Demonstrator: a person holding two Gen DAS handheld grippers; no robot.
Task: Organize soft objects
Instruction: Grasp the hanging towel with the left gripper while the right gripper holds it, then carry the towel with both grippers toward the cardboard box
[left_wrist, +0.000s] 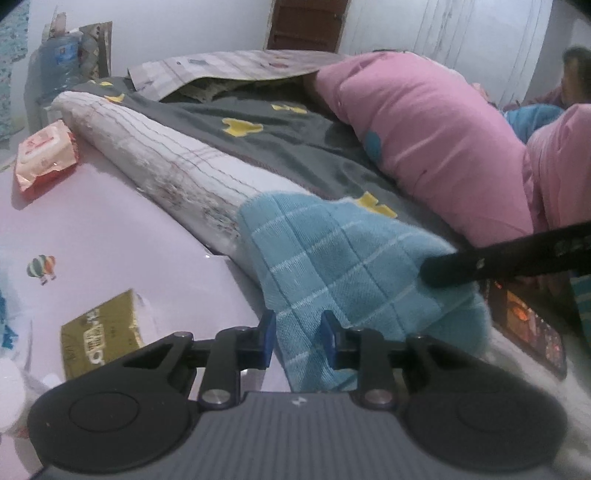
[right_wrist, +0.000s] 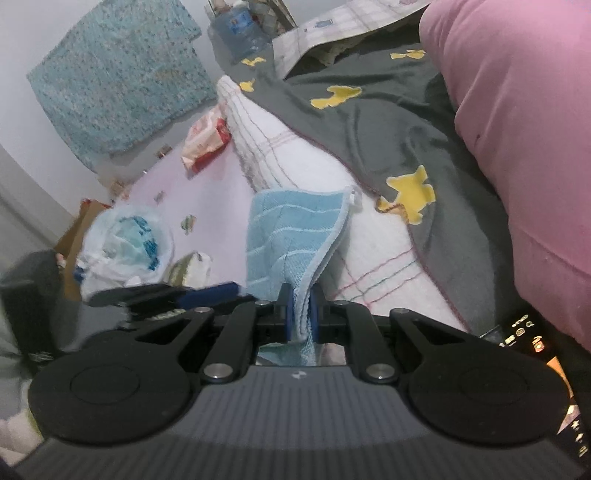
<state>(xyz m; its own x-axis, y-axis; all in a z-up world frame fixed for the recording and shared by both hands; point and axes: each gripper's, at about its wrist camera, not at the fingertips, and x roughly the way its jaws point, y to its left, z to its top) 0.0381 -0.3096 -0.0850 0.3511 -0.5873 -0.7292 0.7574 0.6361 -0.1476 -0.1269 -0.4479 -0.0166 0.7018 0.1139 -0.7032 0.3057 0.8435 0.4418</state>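
A blue checked towel (left_wrist: 343, 258) hangs spread between my two grippers over the bed. My left gripper (left_wrist: 298, 341) has the towel's near edge between its blue pads, jaws partly apart. My right gripper (right_wrist: 299, 314) is shut on another edge of the blue towel (right_wrist: 291, 229); its finger shows as a black bar (left_wrist: 498, 258) in the left wrist view. Behind lies a white striped towel (left_wrist: 155, 155) on a grey blanket with yellow shapes (left_wrist: 280, 147). The left gripper's fingers (right_wrist: 207, 291) show at the left of the right wrist view.
Pink pillows (left_wrist: 417, 129) lie at the right. A pink wipes pack (left_wrist: 44, 155), a gold tissue pack (left_wrist: 99, 332) and a plastic bag (right_wrist: 125, 247) sit on the pink sheet (left_wrist: 110, 240). A phone (left_wrist: 532, 332) lies at the right edge.
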